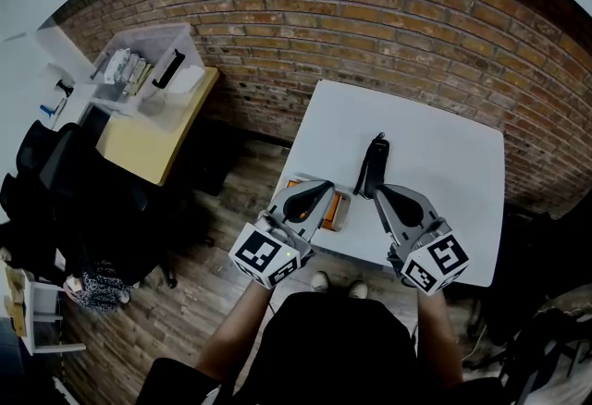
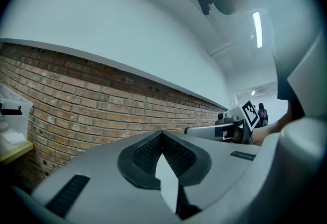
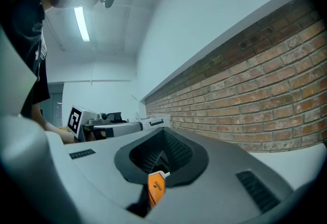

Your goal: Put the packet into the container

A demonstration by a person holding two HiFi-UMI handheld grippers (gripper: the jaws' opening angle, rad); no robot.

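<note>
Grey plastic comes nearest. My left gripper (image 1: pixel 326 189) and right gripper (image 1: pixel 380 194) hang side by side over the near edge of the white table (image 1: pixel 444 163), at 6 o'clock, both pointing level toward 12. Each pair of fingers is pressed tip to tip, ribbed pads meeting. I read this as a resting pose: closed and level, they stay clear of what lies below.

Just under my left fingers lies the orange packet (image 1: pixel 337 211), mostly covered by that gripper from above. A pale rim runs along its 3 o'clock edge. It may be the wall of the container, but I cannot tell, so the packet may be lying inside it or simply flat on the table beside it. The scene fits either.

The right gripper view adds what the head view hides: a sliver of orange with small print showing low in the slit beneath my closed pads. I take it for the packet seen through the gap, not something pinched. The same slit in the left gripper view shows only white table.

Past my right fingertips, toward 12, a black pouch (image 1: pixel 373 165) lies lengthwise, apart from the packet. Beyond the table runs the brick wall (image 1: pixel 388 33). Far off at 10 o'clock a wooden desk (image 1: pixel 148 149) carries a clear bin (image 1: pixel 153 70), which only the head view shows whole.
</note>
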